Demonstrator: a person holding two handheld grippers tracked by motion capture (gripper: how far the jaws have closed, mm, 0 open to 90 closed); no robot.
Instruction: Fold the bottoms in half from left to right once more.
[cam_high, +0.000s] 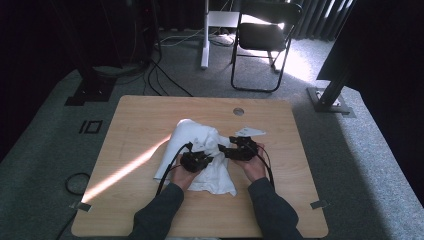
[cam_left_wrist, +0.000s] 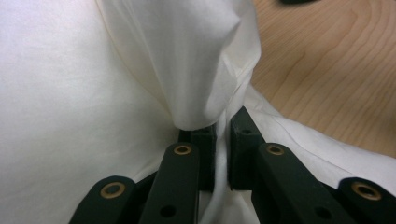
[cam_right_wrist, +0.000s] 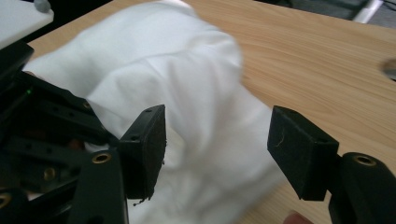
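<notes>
White cloth (cam_left_wrist: 187, 70) is pinched between left claw (cam_left_wrist: 222, 140) pads.

Dark grey long sleeves (cam_high: 161, 210) on both forearms. Black left gripper (cam_high: 196, 161) and right gripper (cam_high: 239, 149), brass-ringed screw holes, square black pads (cam_right_wrist: 301, 151), looping black cables (cam_high: 170, 167), grey three-cornered plate (cam_high: 250, 131).

no readable text, no labels, no brands, no numbers, no signs anywhere
</notes>
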